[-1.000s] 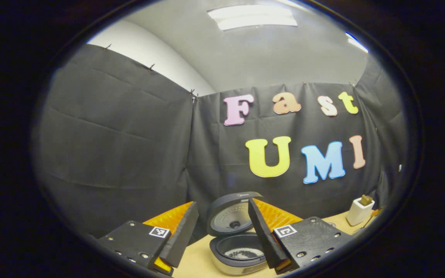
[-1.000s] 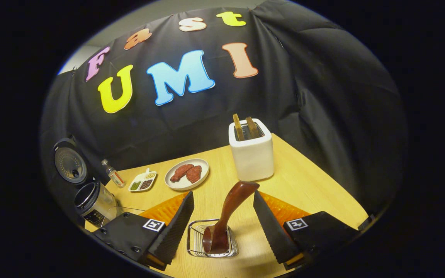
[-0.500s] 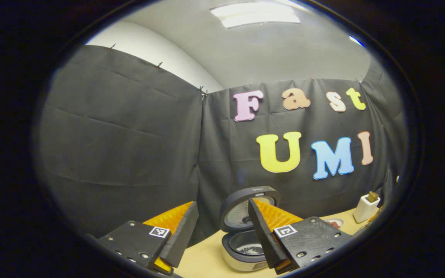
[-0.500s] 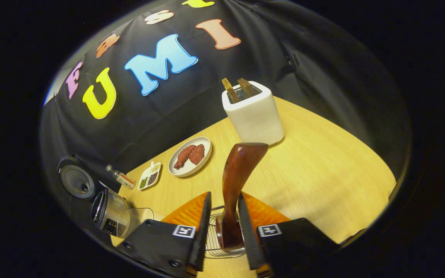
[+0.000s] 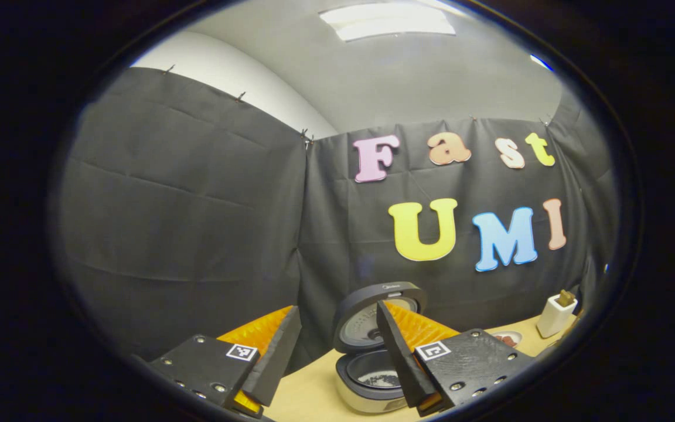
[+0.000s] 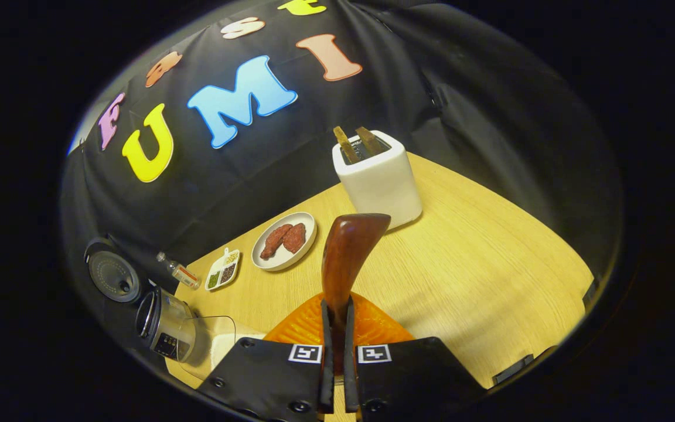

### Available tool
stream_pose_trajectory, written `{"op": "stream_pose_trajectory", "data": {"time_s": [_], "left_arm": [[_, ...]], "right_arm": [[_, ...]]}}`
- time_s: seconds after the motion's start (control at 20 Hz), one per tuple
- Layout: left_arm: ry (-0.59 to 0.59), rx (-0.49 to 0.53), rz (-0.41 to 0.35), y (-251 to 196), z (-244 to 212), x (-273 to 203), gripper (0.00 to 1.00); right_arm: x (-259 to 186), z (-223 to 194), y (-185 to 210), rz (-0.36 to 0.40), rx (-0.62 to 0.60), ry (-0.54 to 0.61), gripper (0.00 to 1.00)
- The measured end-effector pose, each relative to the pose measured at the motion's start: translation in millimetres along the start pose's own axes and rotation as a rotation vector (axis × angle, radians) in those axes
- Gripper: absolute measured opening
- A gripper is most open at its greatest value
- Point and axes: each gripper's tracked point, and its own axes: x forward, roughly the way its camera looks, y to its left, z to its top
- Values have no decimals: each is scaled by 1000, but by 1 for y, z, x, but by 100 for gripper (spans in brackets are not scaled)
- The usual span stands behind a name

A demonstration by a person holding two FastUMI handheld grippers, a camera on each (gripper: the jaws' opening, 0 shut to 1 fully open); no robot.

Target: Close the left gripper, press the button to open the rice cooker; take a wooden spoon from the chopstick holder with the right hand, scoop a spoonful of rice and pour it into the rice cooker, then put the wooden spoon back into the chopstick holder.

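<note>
Right gripper (image 6: pixel 337 351): my two fingers are clamped tight on the dark brown wooden spoon (image 6: pixel 346 255), pinching its shaft low down, with hardly any gap between them.
Wooden spoon: it rises upright from my grip, its broad rounded end topmost, in front of the white square toaster (image 6: pixel 378 179) (two brown slices stand in its slots).
Left gripper (image 5: pixel 337 357): my fingers stand spread wide apart with nothing between them, held above the near end of the pale wooden table (image 6: pixel 478 258).
Rice cooker (image 5: pixel 372 378): the silver-bodied, dark-rimmed cooker sits just beyond my left fingers, its round lid (image 5: pixel 375 313) tipped up and back towards the black cloth wall; pale grains lie at the bottom of the inner pot.
Rice cooker, right gripper view: far left of the table, lid raised.
Others on the table: a round white plate (image 6: pixel 285 240) with two reddish pieces of meat, a small white divided dish (image 6: pixel 223 271) of green and dark grains beside it, and a small clear bottle (image 6: pixel 178 271) lying near the cooker.
</note>
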Motion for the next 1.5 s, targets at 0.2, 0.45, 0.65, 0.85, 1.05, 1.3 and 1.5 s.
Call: {"op": "stream_pose_trajectory", "data": {"time_s": [0.2, 0.45, 0.65, 0.85, 1.05, 1.3, 1.5], "left_arm": [[5, -8, -26, -10, -5, 7, 82], [12, -10, -50, -14, -12, 17, 82], [26, -26, -64, -12, -22, 25, 82], [37, -34, -64, -2, -30, 32, 82], [46, -37, -52, 17, -37, 42, 83], [63, -35, -37, 37, -49, 52, 82], [77, -26, -34, 51, -57, 61, 82]], "right_arm": [[-27, 31, 14, -5, -97, -96, 8], [-55, 62, 56, 34, -209, -207, 8], [-71, 65, 105, 107, -284, -249, 8], [-71, 56, 148, 166, -357, -261, 8], [-64, 37, 177, 186, -442, -259, 8], [-49, 1, 204, 206, -516, -236, 8], [-34, -25, 215, 193, -582, -224, 8]]}}
